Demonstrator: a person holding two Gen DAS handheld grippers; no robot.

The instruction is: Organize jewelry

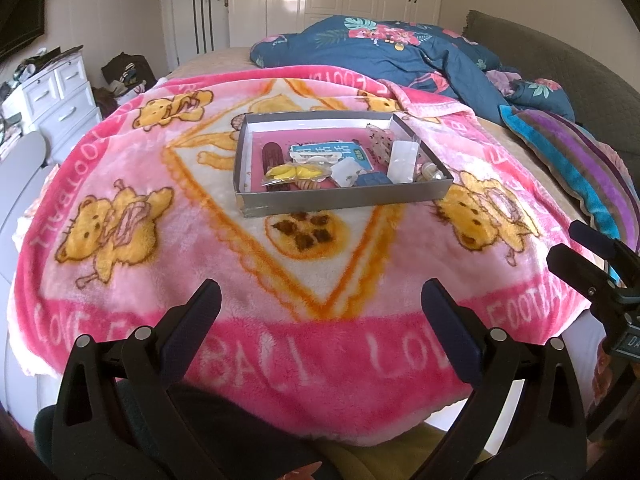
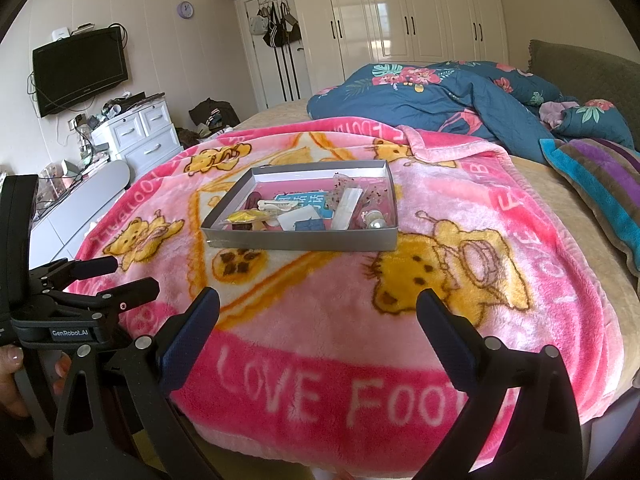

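A shallow grey box (image 1: 348, 198) (image 2: 304, 240) lies on the pink bear-print blanket (image 1: 120, 160) (image 2: 460, 208), in the middle of the bed. Inside it are a yellow packet (image 1: 290, 172) (image 2: 242, 216), a teal card (image 1: 326, 152) (image 2: 304, 199), small white pouches (image 1: 402, 156) (image 2: 348, 206), a dark blue piece (image 1: 374, 180) (image 2: 308, 225) and pearl-like beads (image 1: 432, 172) (image 2: 376, 220). My left gripper (image 1: 320, 300) is open above the blanket's near edge, well short of the box. My right gripper (image 2: 318, 304) is open too, equally far back. Both hold nothing.
A rumpled blue floral quilt (image 1: 384, 52) (image 2: 440, 96) and a striped pillow (image 1: 568, 152) (image 2: 600, 176) lie beyond and right of the box. A white drawer unit (image 1: 60, 96) (image 2: 140, 136) stands at the left. The other gripper shows at each view's side, with a hand (image 2: 12, 380) on it.
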